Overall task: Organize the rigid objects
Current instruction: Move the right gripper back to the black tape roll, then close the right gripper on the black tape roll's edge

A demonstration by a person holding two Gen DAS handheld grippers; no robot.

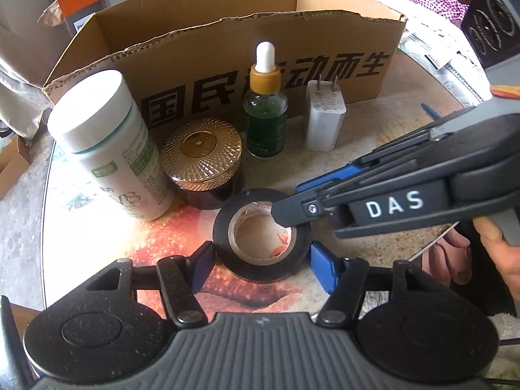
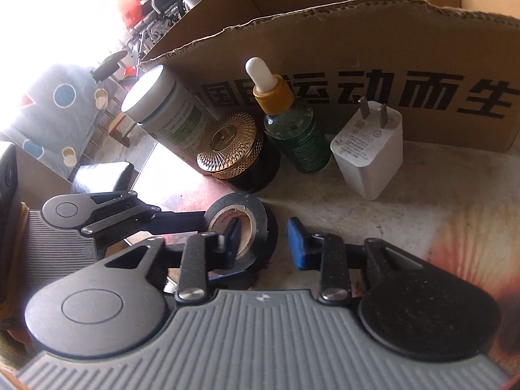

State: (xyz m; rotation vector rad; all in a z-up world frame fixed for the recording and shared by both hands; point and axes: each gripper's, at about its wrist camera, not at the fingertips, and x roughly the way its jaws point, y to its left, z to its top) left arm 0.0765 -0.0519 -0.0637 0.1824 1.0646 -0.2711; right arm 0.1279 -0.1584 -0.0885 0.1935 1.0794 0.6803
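Still on the pick-up step here. The tape roll point(image 1: 260, 269) lies flat on the tabletop point(image 1: 373, 149), just in front of the gold-lidded jar point(image 1: 201, 149) and nearer the front edge than the cardboard box point(image 1: 227, 39). The left tool point(image 1: 260, 266) looks pinched on its outer sides. The right tool point(image 2: 263, 243) is spread, with one finger in the hole and the other just clear of the wall. Next, I'd guess: squeeze that wall, lift straight up, then over the box wall.

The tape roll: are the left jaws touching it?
Touching. The left wrist view shows both pads of the left gripper against the outer sides of the tape roll, with no visible gap.
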